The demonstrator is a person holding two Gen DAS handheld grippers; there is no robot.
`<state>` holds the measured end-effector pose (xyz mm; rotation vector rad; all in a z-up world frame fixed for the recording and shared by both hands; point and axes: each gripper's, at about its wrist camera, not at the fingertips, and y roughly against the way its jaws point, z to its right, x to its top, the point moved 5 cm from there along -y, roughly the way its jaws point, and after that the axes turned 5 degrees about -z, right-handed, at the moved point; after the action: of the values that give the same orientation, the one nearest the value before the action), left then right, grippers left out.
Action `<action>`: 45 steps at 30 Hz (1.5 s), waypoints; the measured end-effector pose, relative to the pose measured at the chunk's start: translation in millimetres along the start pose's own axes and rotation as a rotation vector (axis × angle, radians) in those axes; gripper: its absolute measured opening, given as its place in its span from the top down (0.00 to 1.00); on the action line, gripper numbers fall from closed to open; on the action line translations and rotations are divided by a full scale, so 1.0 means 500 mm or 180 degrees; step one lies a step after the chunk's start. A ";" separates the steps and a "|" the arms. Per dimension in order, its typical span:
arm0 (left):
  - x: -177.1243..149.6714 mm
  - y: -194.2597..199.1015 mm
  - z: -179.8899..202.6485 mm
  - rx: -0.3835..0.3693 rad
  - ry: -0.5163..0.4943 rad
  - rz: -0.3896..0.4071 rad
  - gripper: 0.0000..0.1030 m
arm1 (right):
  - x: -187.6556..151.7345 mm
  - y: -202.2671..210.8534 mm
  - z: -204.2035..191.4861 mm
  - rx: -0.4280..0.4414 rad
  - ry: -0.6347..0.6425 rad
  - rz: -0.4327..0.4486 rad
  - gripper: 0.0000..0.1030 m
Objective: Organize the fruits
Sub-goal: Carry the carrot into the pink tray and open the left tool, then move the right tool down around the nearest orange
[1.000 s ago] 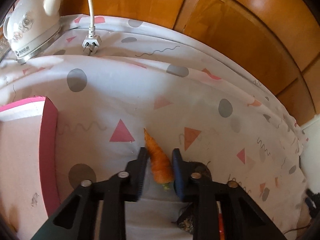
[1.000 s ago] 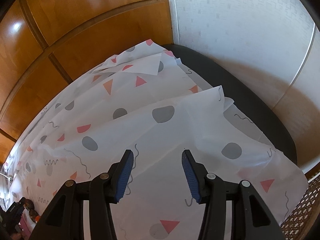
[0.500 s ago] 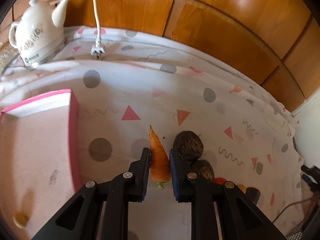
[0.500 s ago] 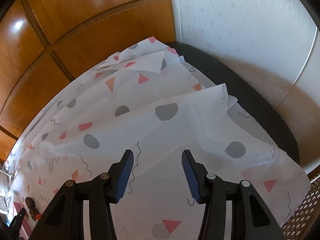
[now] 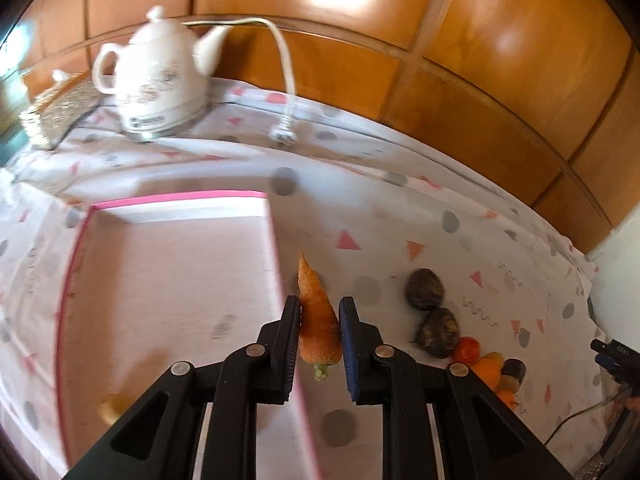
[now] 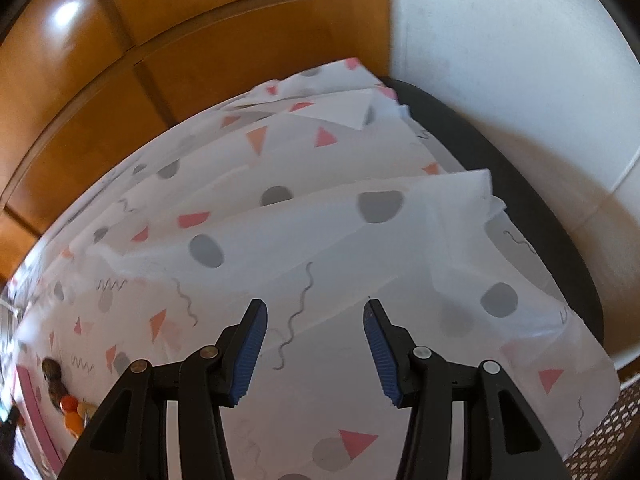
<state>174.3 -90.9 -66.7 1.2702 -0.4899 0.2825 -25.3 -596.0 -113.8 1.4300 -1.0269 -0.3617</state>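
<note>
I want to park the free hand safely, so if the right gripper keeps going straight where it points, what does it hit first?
Probably just the patterned tablecloth. The right gripper has open, empty jaws and nothing stands ahead of them; depth is unclear.

The tray [image 5: 168, 280] lies on the tablecloth [image 5: 380, 208]. Behind it stands the teapot [image 5: 156, 84]; right of it, the fruits [image 5: 448, 332] (clustered).

Open patterned counter [image 5: 360, 200] lies between the pink tray [image 5: 172, 280] and the wood wall behind it, though the white kettle [image 5: 156, 84] and its plug [image 5: 283, 133] crowd the tray's far side, while a fruit pile [image 5: 472, 344] blocks its right.
</note>
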 end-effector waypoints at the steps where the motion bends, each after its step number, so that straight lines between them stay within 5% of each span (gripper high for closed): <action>1: -0.001 0.006 -0.013 0.0039 0.0021 0.0021 0.81 | -0.002 0.000 -0.007 0.0011 0.0051 0.0000 0.51; 21: -0.058 0.000 -0.193 0.0522 0.0314 0.0005 0.80 | -0.056 0.020 -0.164 0.0334 0.1133 0.0109 0.51; 29: -0.092 0.026 -0.204 0.0562 0.0386 0.0047 0.75 | -0.060 0.017 -0.170 0.0318 0.1197 0.0086 0.51; 33: -0.112 0.047 -0.192 0.0571 0.0274 0.0113 0.65 | -0.070 0.020 -0.190 0.0388 0.1317 0.0087 0.51; 45: -0.179 0.091 -0.118 0.0503 -0.0213 0.0197 0.63 | -0.152 0.052 -0.313 0.0809 0.2196 0.0143 0.51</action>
<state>87.4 -15.6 -85.7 1.4235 -0.5735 0.3368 41.1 -434.9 -90.1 1.5886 -0.5446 0.2995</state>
